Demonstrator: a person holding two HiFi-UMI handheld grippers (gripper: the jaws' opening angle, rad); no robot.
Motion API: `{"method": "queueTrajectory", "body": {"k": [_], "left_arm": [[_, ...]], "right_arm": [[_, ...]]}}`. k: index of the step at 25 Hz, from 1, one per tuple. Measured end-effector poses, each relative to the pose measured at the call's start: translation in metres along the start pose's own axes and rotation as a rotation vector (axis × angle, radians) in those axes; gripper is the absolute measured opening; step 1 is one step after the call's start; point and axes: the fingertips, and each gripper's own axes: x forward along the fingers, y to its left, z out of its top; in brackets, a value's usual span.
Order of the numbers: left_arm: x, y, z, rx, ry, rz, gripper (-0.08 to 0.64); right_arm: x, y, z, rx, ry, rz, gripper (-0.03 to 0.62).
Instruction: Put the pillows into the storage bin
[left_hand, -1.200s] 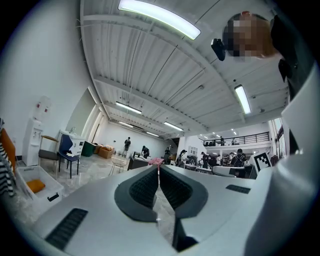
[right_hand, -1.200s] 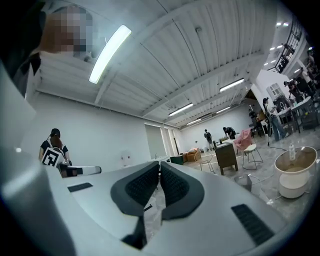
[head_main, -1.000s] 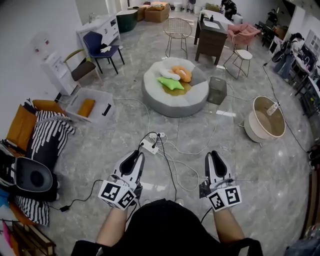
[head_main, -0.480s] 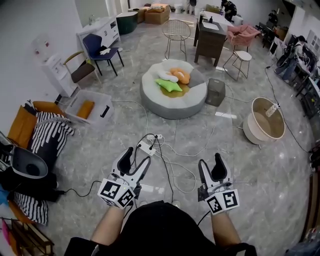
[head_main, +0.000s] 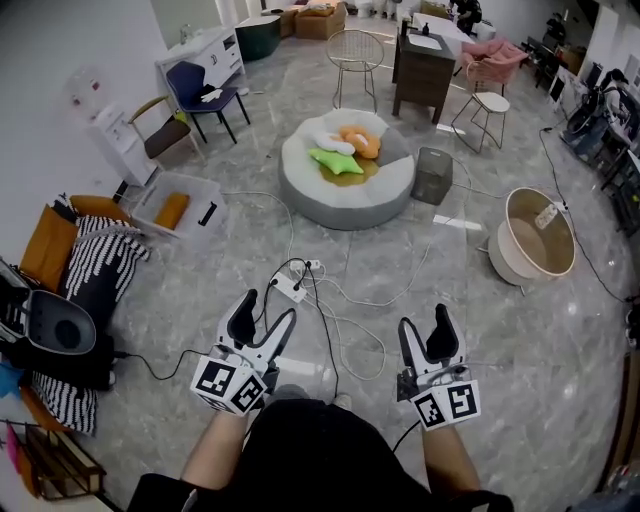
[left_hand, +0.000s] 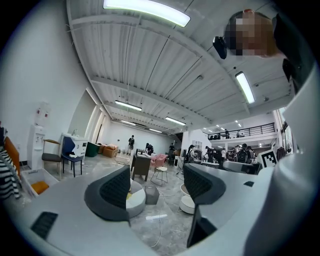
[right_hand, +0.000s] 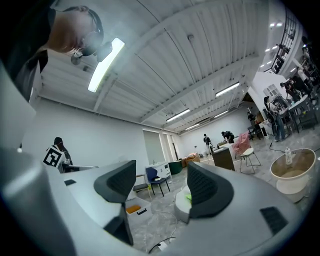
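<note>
White (head_main: 325, 143), orange (head_main: 362, 142) and green (head_main: 337, 162) pillows lie on a round grey pouf (head_main: 345, 200) across the floor. A clear storage bin (head_main: 205, 187) at the left holds an orange pillow (head_main: 172, 210). My left gripper (head_main: 263, 313) and right gripper (head_main: 427, 328) hover level over the floor, far from both. Their jaws have just been opening and stand apart with nothing between them. Past the left gripper (left_hand: 157, 187) I see the pouf (left_hand: 135, 197). The right gripper (right_hand: 161, 186) frames the bin (right_hand: 134, 207) and the green pillow (right_hand: 189, 196).
A power strip (head_main: 290, 288) with looping cables lies on the floor just ahead of the grippers. A round beige tub (head_main: 535, 240) stands at the right, a small grey basket (head_main: 433, 175) beside the pouf. Striped cushions (head_main: 100, 265) and chairs line the left wall.
Both grippers went from shut to open with nothing between the jaws. The hands and the view shifted slightly over the floor.
</note>
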Motion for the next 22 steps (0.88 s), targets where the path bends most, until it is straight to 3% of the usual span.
{"method": "queueTrajectory", "body": {"k": [12, 16, 22], "left_arm": [[0.045, 0.02, -0.002, 0.024, 0.012, -0.003, 0.341], [0.08, 0.054, -0.007, 0.006, 0.004, -0.018, 0.341], [0.135, 0.114, 0.018, 0.006, -0.035, -0.045, 0.341]], "right_arm": [[0.04, -0.036, -0.01, 0.001, 0.03, -0.04, 0.314], [0.075, -0.044, -0.009, -0.022, 0.029, -0.068, 0.314], [0.152, -0.054, 0.01, -0.1, -0.005, -0.101, 0.314]]}}
